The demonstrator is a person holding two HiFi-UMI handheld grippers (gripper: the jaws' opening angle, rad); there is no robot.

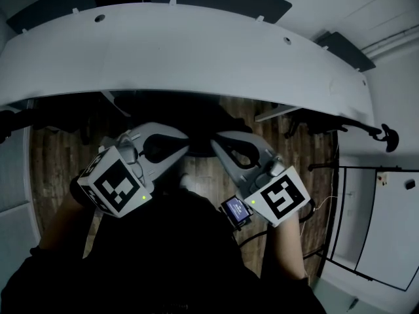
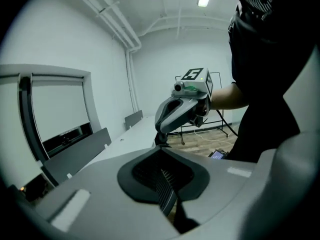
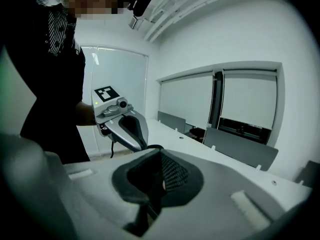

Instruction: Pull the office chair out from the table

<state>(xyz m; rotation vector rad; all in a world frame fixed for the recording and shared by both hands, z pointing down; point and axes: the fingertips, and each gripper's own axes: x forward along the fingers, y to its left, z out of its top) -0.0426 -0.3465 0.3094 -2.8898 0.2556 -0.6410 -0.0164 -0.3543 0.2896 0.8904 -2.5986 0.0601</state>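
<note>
black markers [image 1: 120,190], left gripper [image 1: 181,150], right gripper [image 1: 219,146]

The left gripper [image 1: 186,148] and the right gripper [image 1: 214,142] sit side by side in front of the person's torso. They angle inward so that their tips nearly meet, and both point forward and slightly down. On each, the 2 jaws are closed together. The left forearm [image 1: 62,224] and right forearm [image 1: 286,254] reach forward behind them.
</note>
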